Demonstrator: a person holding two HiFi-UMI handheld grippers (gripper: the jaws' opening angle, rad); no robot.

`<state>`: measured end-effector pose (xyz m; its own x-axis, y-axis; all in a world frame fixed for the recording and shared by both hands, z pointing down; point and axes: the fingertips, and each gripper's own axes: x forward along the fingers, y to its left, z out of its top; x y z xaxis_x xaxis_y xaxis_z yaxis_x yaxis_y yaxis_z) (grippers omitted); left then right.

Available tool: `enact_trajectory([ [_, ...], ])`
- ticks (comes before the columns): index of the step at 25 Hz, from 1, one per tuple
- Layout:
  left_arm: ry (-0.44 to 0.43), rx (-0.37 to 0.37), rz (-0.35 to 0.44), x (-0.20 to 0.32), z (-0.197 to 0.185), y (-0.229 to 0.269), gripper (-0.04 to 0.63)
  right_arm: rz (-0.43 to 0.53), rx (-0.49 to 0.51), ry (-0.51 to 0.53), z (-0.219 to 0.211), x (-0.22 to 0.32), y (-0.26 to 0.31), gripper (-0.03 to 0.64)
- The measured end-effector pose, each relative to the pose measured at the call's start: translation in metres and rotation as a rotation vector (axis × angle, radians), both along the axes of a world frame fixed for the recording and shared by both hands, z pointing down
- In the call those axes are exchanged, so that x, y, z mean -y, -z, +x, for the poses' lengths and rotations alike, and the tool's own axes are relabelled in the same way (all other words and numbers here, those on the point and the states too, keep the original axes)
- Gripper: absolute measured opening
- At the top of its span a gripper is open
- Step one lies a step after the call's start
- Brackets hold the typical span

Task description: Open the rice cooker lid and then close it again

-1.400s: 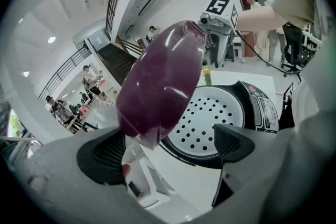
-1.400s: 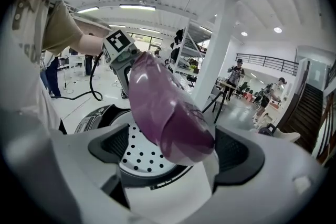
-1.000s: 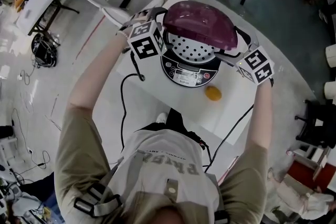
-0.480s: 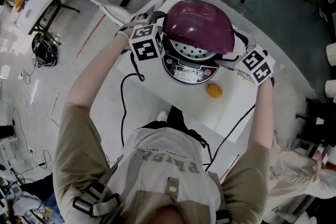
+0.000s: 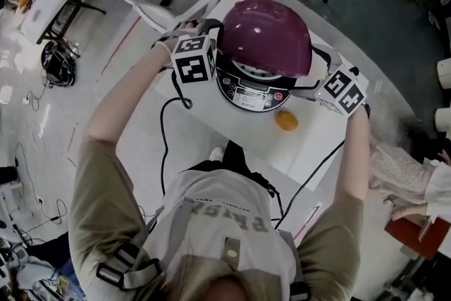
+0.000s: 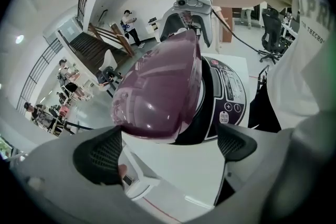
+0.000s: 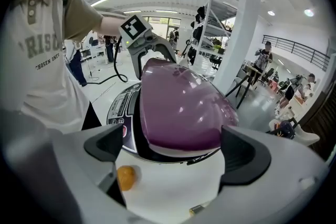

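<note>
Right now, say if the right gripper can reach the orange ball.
Probably yes: the right gripper has just been opening, gripping nothing, and the orange ball lies close by on bare table.

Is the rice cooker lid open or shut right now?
Ajar, nearly shut: the purple lid tilts over the rice cooker, with a dark gap under its front edge in both gripper views.
</note>
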<state>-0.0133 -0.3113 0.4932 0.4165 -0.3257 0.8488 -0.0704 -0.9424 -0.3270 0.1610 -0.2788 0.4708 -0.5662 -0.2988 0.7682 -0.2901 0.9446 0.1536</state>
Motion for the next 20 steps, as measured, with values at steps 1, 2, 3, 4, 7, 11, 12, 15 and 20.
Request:
enact_trajectory([
  [1,-0.004,0.006,-0.003,-0.001,0.000,-0.001,0.580,-0.004,-0.006,0.005,0.000,-0.001,-0.001,0.554],
  [2,-0.010,0.014,-0.005,-0.003,-0.001,-0.002,0.580,-0.007,-0.013,0.012,0.001,-0.002,-0.002,0.554],
  [3,-0.018,0.025,-0.007,-0.004,-0.002,-0.003,0.581,-0.010,-0.021,0.018,0.001,-0.003,-0.003,0.555],
  [4,-0.026,0.036,-0.009,-0.006,-0.003,-0.005,0.581,-0.015,-0.029,0.025,0.001,-0.005,-0.005,0.557],
  [7,-0.049,0.066,-0.017,-0.009,-0.004,-0.009,0.583,-0.029,-0.046,0.040,0.001,-0.008,-0.009,0.558],
  [11,-0.066,0.100,-0.031,-0.014,-0.007,-0.016,0.583,-0.055,-0.056,0.053,0.001,-0.014,-0.014,0.558],
  [12,-0.070,0.109,-0.034,-0.015,-0.008,-0.018,0.583,-0.058,-0.062,0.058,0.002,-0.015,-0.016,0.558],
  [15,-0.079,0.125,-0.038,-0.018,-0.009,-0.023,0.583,-0.073,-0.072,0.069,0.003,-0.018,-0.019,0.558],
  [20,-0.086,0.137,-0.041,-0.020,-0.010,-0.030,0.583,-0.093,-0.072,0.078,0.002,-0.021,-0.024,0.558],
])
